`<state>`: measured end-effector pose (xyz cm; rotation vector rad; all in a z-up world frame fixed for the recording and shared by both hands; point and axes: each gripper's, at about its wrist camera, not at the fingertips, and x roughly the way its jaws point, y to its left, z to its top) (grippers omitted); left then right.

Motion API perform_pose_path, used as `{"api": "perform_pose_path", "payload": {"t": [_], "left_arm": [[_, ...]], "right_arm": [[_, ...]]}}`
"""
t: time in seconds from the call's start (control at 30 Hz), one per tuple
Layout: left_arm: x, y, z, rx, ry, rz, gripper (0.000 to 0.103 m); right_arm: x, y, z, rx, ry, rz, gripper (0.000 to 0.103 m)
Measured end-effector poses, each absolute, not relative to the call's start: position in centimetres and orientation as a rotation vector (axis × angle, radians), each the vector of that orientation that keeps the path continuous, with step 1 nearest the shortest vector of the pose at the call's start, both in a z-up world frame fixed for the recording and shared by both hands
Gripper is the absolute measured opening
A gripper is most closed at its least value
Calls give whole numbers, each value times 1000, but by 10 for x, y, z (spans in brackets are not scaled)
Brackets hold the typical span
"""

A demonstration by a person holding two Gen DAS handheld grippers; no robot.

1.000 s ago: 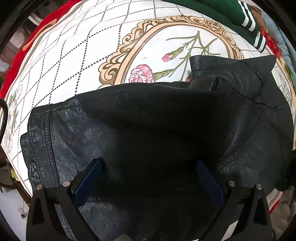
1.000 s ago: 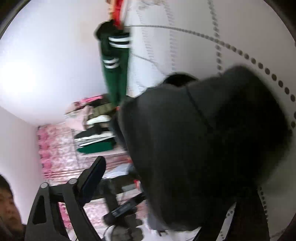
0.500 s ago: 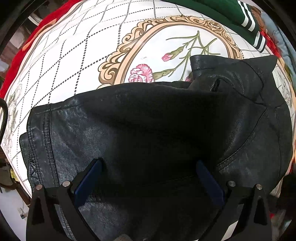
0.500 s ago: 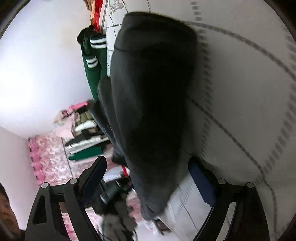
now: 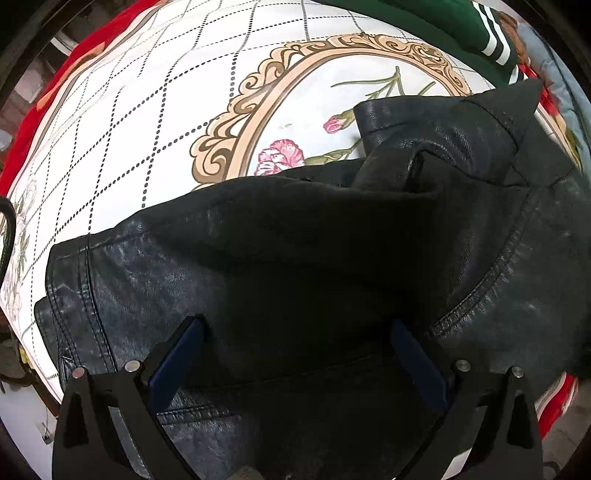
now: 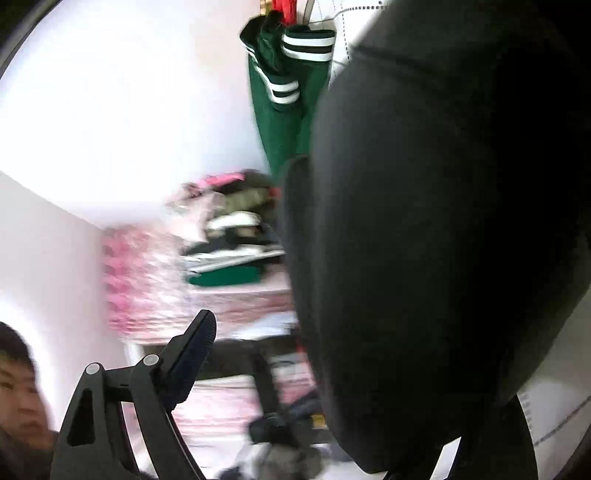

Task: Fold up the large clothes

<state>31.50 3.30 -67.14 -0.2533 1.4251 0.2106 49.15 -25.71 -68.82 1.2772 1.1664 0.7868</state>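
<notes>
**Black leather jacket part-folded on the bed, right claw working a bulky fold**

At the far left, the printed bedsheet (image 5: 155, 122) lies bare, white with dotted diamonds and a gold scroll frame round pink carnations, its red border curving along the edge. This is the widest free room for laying cloth out.

The left claw (image 5: 295, 350) points straight down over the black leather jacket (image 5: 295, 258), its blue pads spread wide to either side of the leather. They look pressed down onto it rather than pinching it, so the claw is released, seemingly acting as a weight. The jacket spreads across the near half of the bed; its stitched hem sits near the left bed edge, and its collar (image 5: 461, 125) lies toward the carnation print.

Further right, a green garment with white stripes (image 5: 480, 22) lies at the bed's far side, just beyond the collar, which limits room there.

In the right wrist view the right claw (image 6: 332, 369) has its jaws closing from a wide spread, with a dark mass of jacket between them; only one finger (image 6: 192, 350) shows, so I cannot tell if it grips. The step seems to be turning a side of the jacket inward. Next, that fold needs laying flat and in line, clear of the green garment.
</notes>
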Motion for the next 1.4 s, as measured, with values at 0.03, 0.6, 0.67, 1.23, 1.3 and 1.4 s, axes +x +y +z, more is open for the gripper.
{"api": "perform_pose_path", "payload": {"t": [0.03, 0.6, 0.67, 1.23, 1.3, 1.4], "left_arm": [[314, 32, -671, -253, 1422, 207, 103], [368, -57, -669, -183, 1409, -44, 103], [381, -78, -669, -165, 1395, -97, 103], [285, 69, -607, -601, 1242, 220, 103], [244, 106, -599, -638, 1225, 338, 103], [193, 144, -586, -650, 1188, 477, 103]], "right_arm": [[495, -258, -697, 1241, 1209, 690, 90], [460, -279, -597, 1107, 1031, 315, 19], [459, -280, -567, 987, 1006, 290, 19], [457, -53, -480, 325, 1092, 555, 20], [443, -8, -498, 244, 1141, 611, 20], [421, 50, -541, 112, 1256, 659, 21]]}}
